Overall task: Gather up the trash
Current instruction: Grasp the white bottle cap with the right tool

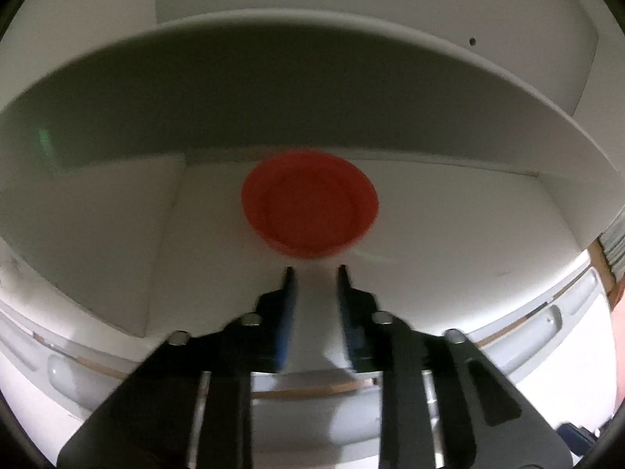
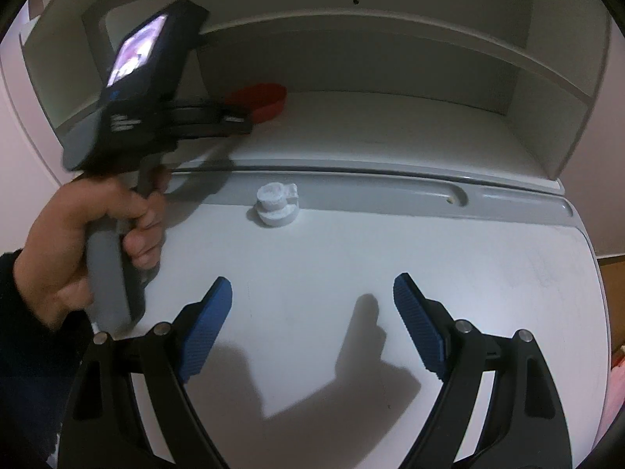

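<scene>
A red shallow bowl [image 1: 309, 203] sits on the floor of a white shelf niche [image 1: 449, 234]; the right wrist view shows the red bowl [image 2: 269, 97] at the niche's left. My left gripper [image 1: 315, 269] points down at it, tips just short of its near rim. Its jaws stand narrow, with only white surface showing in the gap. From the right wrist view the left gripper [image 2: 244, 119] overlaps the bowl's near edge, so contact is unclear. A small white lumpy object [image 2: 275, 203] lies on the grey desk strip. Above the white desk top my right gripper [image 2: 312, 293] hangs open, holding nothing.
A white shelf board [image 1: 312, 78] overhangs the niche close above the bowl. A person's hand [image 2: 97, 234] with a dark sleeve holds the left gripper's handle. The desk top [image 2: 468, 273] ends at a rounded right edge, with brown floor beyond.
</scene>
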`<state>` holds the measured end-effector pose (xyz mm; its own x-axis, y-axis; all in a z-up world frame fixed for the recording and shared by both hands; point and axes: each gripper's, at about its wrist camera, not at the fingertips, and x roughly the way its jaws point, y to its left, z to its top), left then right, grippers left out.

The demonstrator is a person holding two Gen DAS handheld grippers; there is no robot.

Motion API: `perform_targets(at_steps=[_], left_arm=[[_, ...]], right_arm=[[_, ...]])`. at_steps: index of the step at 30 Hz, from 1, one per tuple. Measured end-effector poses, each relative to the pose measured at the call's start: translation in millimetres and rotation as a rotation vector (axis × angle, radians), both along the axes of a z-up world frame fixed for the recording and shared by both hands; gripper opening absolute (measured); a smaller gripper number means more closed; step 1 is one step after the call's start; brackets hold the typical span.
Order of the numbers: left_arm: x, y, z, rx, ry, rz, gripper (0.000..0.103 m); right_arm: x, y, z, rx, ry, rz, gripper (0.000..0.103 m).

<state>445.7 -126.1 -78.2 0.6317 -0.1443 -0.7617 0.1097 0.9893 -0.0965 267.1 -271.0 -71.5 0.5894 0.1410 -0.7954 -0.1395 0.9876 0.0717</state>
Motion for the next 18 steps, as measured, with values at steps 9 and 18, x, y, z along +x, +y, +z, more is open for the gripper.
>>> perform_targets(at_steps=[9,18], left_arm=[[-70,24,14,0.001,0.039,-0.075,0.035],[-115,82,10,0.011,0.003,-0.084,0.010]], right_arm=[[42,15,2,-0.003,0.004,0.020,0.082],[59,36,-12,-0.064,0.015,0.024,0.031]])
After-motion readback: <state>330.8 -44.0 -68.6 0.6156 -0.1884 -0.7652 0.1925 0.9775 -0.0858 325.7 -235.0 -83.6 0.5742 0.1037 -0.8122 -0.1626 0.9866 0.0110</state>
